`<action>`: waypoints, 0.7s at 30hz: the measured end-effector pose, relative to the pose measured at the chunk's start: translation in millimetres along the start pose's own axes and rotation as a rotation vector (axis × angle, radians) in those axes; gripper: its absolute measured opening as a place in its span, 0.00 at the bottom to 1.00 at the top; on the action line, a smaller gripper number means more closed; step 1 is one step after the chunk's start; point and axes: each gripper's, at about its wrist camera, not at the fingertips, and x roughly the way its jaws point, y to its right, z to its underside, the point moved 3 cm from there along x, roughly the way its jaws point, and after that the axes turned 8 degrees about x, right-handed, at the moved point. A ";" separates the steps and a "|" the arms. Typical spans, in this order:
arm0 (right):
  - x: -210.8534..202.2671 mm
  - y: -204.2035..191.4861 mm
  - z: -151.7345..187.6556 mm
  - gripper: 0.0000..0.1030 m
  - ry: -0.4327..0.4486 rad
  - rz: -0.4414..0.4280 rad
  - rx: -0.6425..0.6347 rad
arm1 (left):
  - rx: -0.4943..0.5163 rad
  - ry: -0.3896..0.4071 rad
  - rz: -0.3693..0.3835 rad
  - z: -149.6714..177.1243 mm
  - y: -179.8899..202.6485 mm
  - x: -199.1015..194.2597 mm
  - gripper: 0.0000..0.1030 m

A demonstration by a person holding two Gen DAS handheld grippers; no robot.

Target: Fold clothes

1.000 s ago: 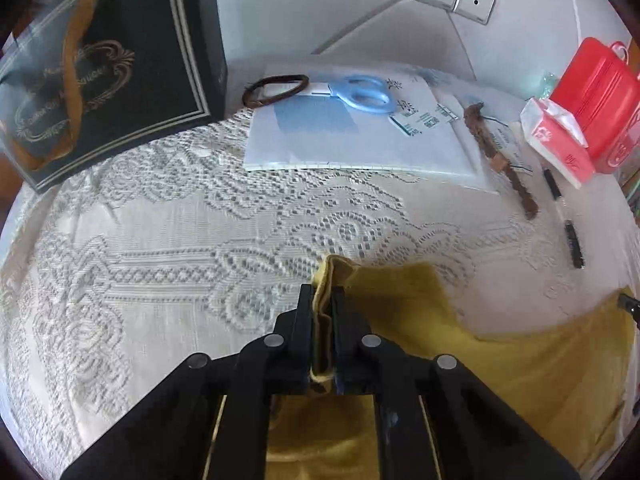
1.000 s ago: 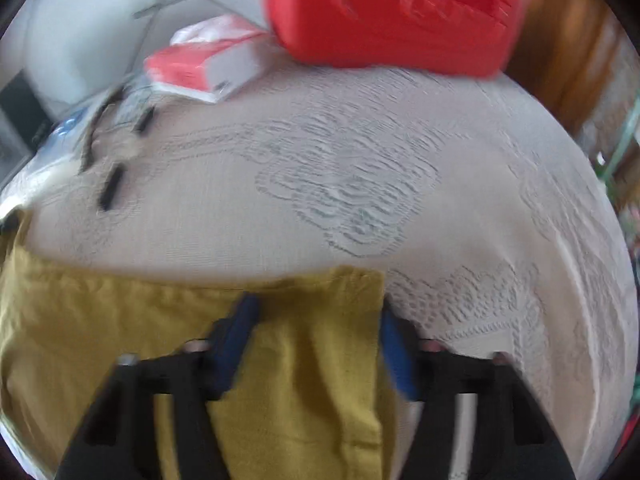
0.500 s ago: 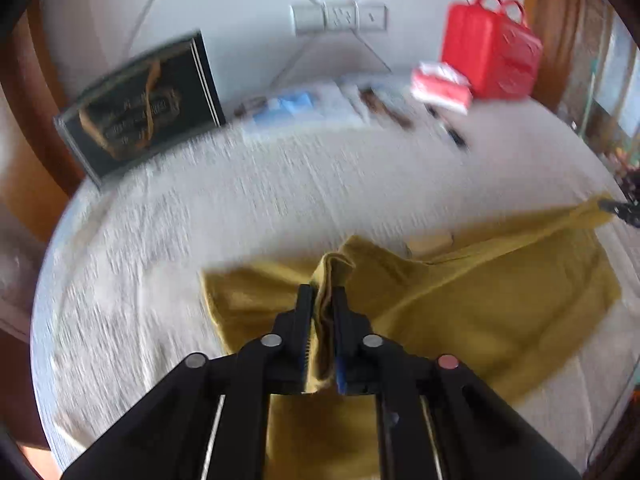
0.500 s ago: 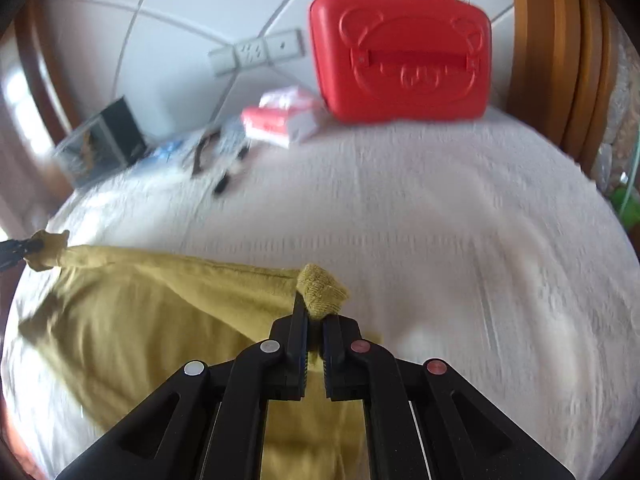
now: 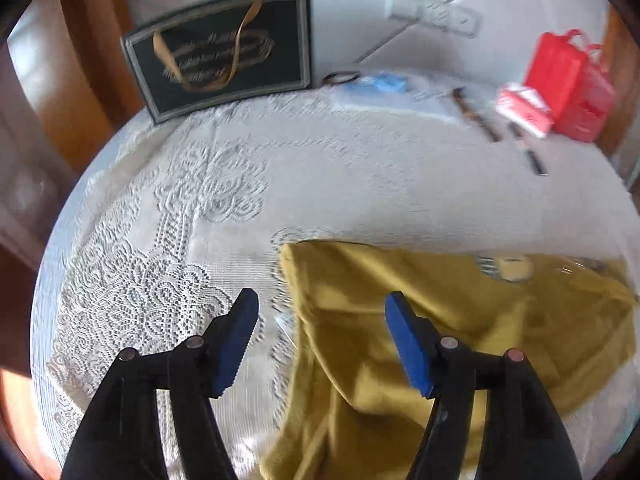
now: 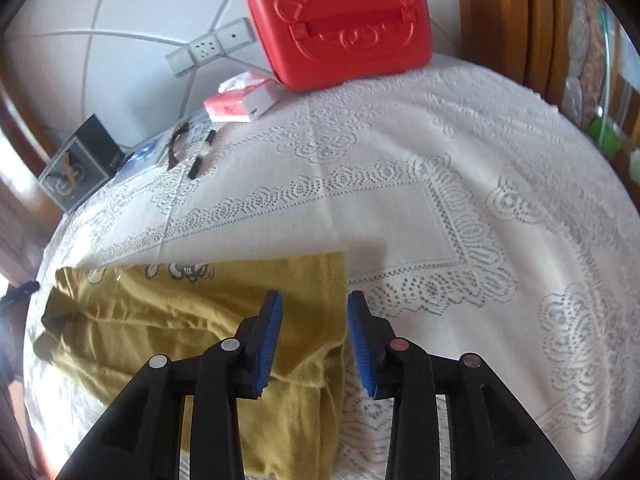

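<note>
My left hand-held gripper (image 5: 322, 308) hangs over the table with its jaws opening and nothing pinched between the blue pads (image 5: 236, 344). Below lies the mustard-yellow garment (image 5: 420, 340), rumpled on the white lace tablecloth (image 5: 192, 248), its near corner under the gap. At the far edge a black gift bag (image 5: 224, 52) with gold ribbon handles leans on the wall; further right sit a tissue pack (image 5: 524, 110) and a red case (image 5: 568, 84), both blurred.

One garment (image 5: 400, 320), one case (image 6: 340, 28), one bag (image 5: 224, 52).
</note>
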 end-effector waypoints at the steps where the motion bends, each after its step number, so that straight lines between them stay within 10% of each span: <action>1: 5.3 -0.4 -1.8 0.37 -0.010 0.009 0.008 | -0.011 -0.020 0.002 -0.4 -2.9 10.8 0.63; 6: 32.3 -2.0 -10.8 0.57 -0.049 0.054 0.023 | -0.033 -0.076 0.086 -2.0 2.7 48.2 0.63; 7: 38.4 -1.6 -11.3 0.58 -0.063 0.063 0.027 | -0.017 -0.079 0.105 -0.8 8.1 51.6 0.57; 8: 46.5 -1.5 -11.4 0.58 -0.084 0.075 0.031 | 0.017 -0.078 0.093 -0.8 14.6 53.6 0.25; 10: 63.6 -10.8 -8.1 0.24 -0.139 0.086 -0.037 | 0.074 -0.056 0.049 -4.5 23.4 50.9 0.11; 11: 68.8 -20.7 -5.5 0.07 -0.145 0.127 -0.119 | 0.093 -0.039 -0.011 -8.9 24.5 49.3 0.11; 15: 68.9 -34.5 -28.4 0.08 0.041 0.287 -0.222 | 0.159 0.123 -0.459 -37.1 14.7 32.5 0.11; 21: 52.4 -34.9 -31.7 0.29 0.132 0.246 -0.129 | 0.005 0.039 0.076 -22.1 8.9 2.1 0.20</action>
